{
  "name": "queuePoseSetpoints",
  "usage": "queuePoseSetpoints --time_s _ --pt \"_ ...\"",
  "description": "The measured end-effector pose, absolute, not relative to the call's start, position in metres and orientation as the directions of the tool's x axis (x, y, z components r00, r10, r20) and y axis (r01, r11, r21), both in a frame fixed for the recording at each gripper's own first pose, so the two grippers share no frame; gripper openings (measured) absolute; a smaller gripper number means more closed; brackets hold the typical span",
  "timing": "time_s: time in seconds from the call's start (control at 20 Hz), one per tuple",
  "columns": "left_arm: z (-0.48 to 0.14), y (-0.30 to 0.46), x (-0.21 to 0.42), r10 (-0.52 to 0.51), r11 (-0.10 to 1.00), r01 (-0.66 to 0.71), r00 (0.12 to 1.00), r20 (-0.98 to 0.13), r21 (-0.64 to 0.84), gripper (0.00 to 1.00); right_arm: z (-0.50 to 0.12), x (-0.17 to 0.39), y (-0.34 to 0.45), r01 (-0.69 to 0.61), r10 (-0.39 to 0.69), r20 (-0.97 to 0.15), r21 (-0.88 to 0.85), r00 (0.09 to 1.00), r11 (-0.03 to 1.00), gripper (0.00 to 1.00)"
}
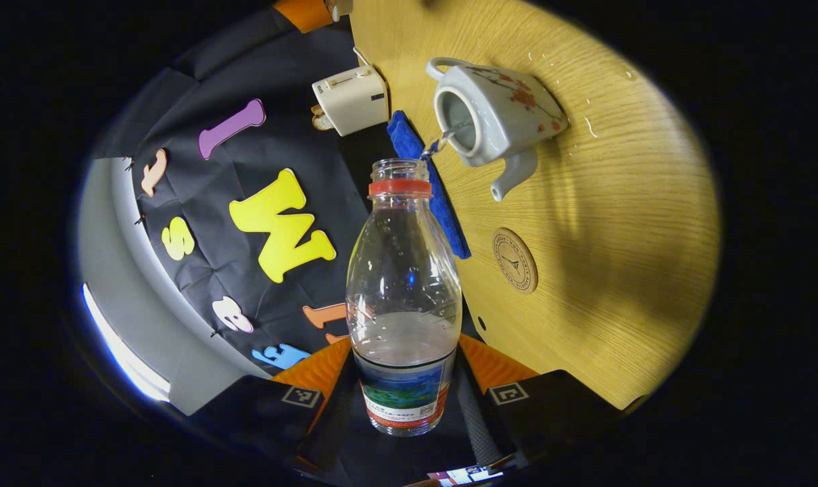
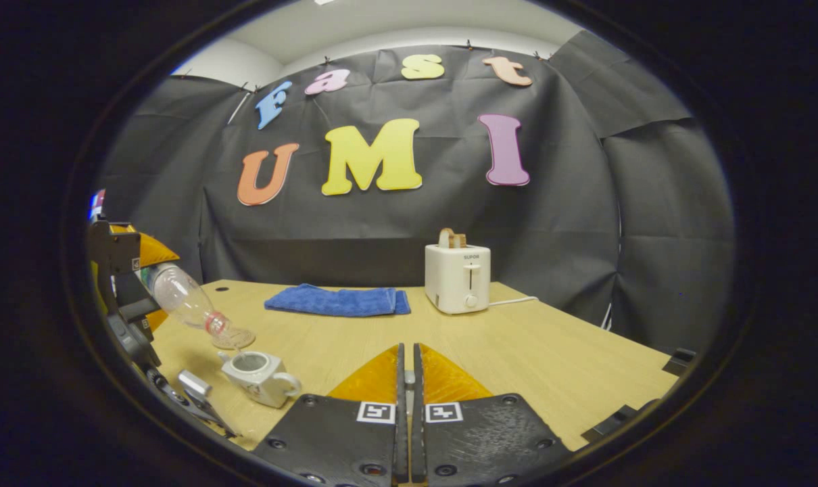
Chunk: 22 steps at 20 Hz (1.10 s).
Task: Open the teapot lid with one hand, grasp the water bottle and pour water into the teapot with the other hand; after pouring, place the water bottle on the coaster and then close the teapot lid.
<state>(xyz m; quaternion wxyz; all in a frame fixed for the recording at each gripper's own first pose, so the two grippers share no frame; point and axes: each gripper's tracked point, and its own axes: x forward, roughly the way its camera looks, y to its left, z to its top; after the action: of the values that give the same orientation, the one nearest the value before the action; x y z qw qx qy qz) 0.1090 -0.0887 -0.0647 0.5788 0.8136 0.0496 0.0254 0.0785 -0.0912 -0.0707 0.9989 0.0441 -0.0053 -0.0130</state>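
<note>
Over the table [image 1: 612,223], the left gripper [image 1: 403,399] pinches the water bottle [image 1: 403,284] with its fingers and tips water into the open teapot [image 1: 493,118] near the coaster [image 1: 514,260], while the right gripper [image 2: 407,389] has its fingers pressed together.

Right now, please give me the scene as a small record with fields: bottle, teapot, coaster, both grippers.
bottle: water bottle tilted, mouth over the teapot, water streaming out
teapot: teapot on the table, lid off
coaster: coaster bare, near the spout
left hand-held gripper: shut on the bottle
right hand-held gripper: shut, away from the teapot
</note>
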Motion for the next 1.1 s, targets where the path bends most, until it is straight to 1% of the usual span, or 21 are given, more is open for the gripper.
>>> queuePoseSetpoints --time_s 0.25,0.45,0.7,1.1 --pt "-0.054 -0.094 0.11 0.115 -0.382 0.041 0.993 0.004 0.923 0.75 -0.074 0.079 -0.093 0.025 -0.025 -0.002 0.095 1.0 0.995 0.01" --pt "-0.047 -0.101 0.107 0.116 -0.42 0.032 0.993 0.018 0.907 0.75 -0.071 0.079 -0.101 0.052 -0.053 0.005 0.073 0.999 0.996 0.01" --pt "-0.041 -0.105 0.106 0.115 -0.485 0.041 0.993 0.018 0.874 0.75 -0.074 0.079 -0.098 0.038 -0.038 -0.008 0.076 0.999 0.996 0.01" --pt "-0.039 -0.109 0.103 0.11 -0.519 0.034 0.994 0.028 0.854 0.75 -0.071 0.077 -0.095 0.027 -0.026 -0.009 0.079 1.0 0.997 0.01"
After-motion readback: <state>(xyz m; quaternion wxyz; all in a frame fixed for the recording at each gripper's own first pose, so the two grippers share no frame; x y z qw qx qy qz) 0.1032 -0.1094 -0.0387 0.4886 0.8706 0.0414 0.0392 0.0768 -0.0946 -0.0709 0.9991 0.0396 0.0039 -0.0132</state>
